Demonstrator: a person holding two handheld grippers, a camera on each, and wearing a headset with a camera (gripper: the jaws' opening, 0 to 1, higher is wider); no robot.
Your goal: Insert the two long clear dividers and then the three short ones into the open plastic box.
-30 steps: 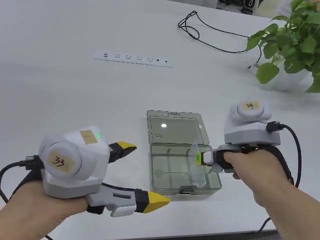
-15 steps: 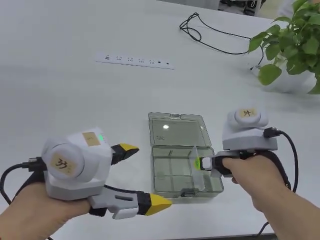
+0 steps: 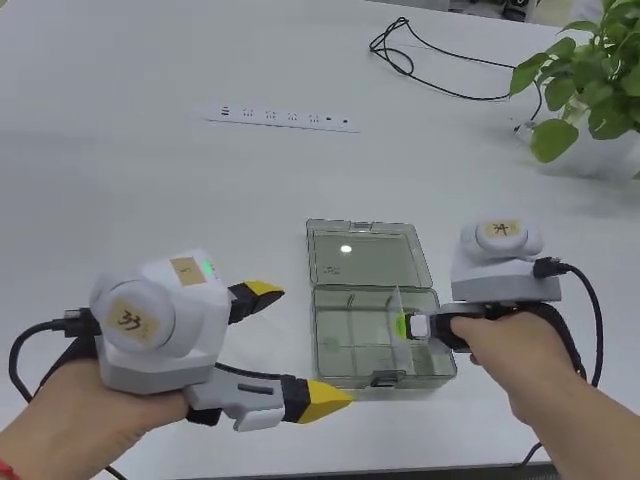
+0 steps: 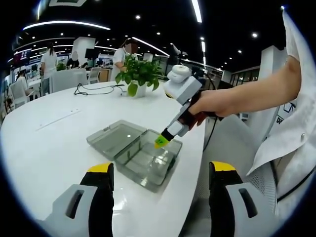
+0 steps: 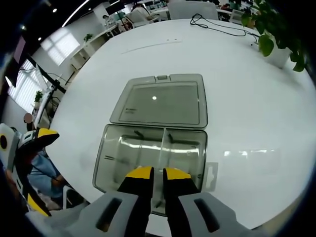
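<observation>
Grip check: right tongs (image 3: 402, 326) are closed down to a thin gap on the clear flat plastic divider (image 3: 394, 308). The divider stands upright on edge inside the base half of the translucent grey-green hinged plastic box (image 3: 360, 262), near that half's right side. Left tongs (image 3: 293, 345) are wide open and empty, held just left of the box base and not touching it. The box lies open flat with its lid half on the far side.

The white tabletop (image 3: 150, 180) also carries a white power strip (image 3: 285, 117), a looped black cable (image 3: 440, 75) and a green leafy potted plant (image 3: 585, 85), all well behind the box.

The right gripper view looks straight down over the right tongs (image 5: 158, 174). The divider (image 5: 161, 148) shows there as a thin edge-on line running across the base toward the hinge, and a yellow tip of the other gripper sits at the left edge. The left gripper view, past its own spread tongs (image 4: 162, 168), shows the box (image 4: 118, 138) from the side. It also shows the room: dark ceiling with light strips, chairs, and people standing far back.
</observation>
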